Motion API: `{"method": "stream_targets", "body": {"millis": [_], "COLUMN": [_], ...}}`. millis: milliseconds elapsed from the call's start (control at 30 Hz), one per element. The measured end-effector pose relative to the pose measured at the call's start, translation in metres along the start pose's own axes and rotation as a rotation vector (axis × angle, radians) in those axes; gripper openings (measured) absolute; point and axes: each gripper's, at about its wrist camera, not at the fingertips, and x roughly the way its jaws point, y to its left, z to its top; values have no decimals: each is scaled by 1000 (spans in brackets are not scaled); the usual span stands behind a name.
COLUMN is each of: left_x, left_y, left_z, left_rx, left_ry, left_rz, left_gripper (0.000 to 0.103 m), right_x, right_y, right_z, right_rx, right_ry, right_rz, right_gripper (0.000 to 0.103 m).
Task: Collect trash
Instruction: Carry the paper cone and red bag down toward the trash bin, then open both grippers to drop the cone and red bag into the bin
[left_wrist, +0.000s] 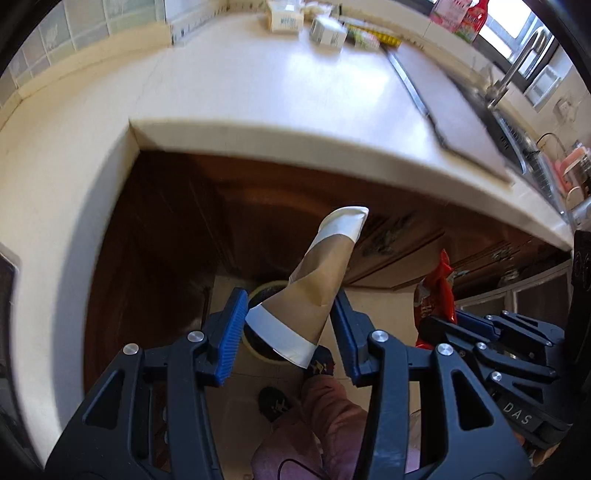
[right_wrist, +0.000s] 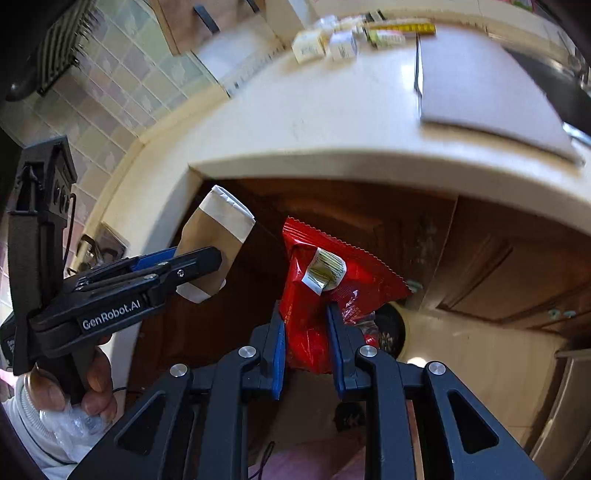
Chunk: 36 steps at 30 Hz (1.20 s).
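Note:
My left gripper (left_wrist: 288, 332) is shut on a crushed brown paper cup (left_wrist: 317, 280) with white bands; the cup juts up and away between the blue pads. My right gripper (right_wrist: 306, 325) is shut on a red snack bag (right_wrist: 332, 280) with a white label. Both hang past the counter edge, above the floor. A round trash bin with a cream rim (left_wrist: 258, 350) sits on the floor right under the cup, and it lies just right of the bag in the right wrist view (right_wrist: 404, 325). Each view shows the other gripper (left_wrist: 454, 321) (right_wrist: 199, 262) beside it.
A cream countertop (left_wrist: 258, 92) carries several small boxes (left_wrist: 284, 18) at the back, a grey cutting board (left_wrist: 443, 103) and a sink with a tap (left_wrist: 513, 74). Dark wood cabinets (left_wrist: 184, 221) stand below. The person's pink trousers (left_wrist: 325, 424) and dark slippers (left_wrist: 273, 402) are near the bin.

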Motion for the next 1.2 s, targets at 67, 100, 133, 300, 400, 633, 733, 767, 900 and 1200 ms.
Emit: {"method": "stream_targets", "body": {"millis": [67,100,133,300,400,633,733,767,900,1200], "left_x": [28,42,59,153,205,300,325,333,346,325], "left_y": [1,3,4,21,29,51,64,66,72,76], "left_z": [-14,-21,-28,-63,-82,-108,-117,-118,-119,-109], "left_rx": [-8,-10,-13,-65,-68,-65,-84,-90,-95,-99], "left_ry": [27,39,50,122,154,225,258,267,279,244], "left_rz": [5,10,15,14,-8,15,36,41,66,123], "left_gripper": [43,43,43,44,45,71,79,80,81,81], "right_x": [23,38,52,137,189,293,324,337,355,347], "right_y": [-8,-12,-17,-51,-73,-114,-128,-129,-133,-121], "right_z": [-14,-22,-29,-59,-79,-113,-126,-118,-129,-139], "right_rx": [10,8,6,29,38,42,56,63,74,74], "right_ry": [28,39,52,116,147,199,227,232,245,254], "right_rz": [-5,-14,-21,-18,-10,-3,6,6,1,-9], "right_gripper": [20,20,20,20,20,23,37,40,49,55]}}
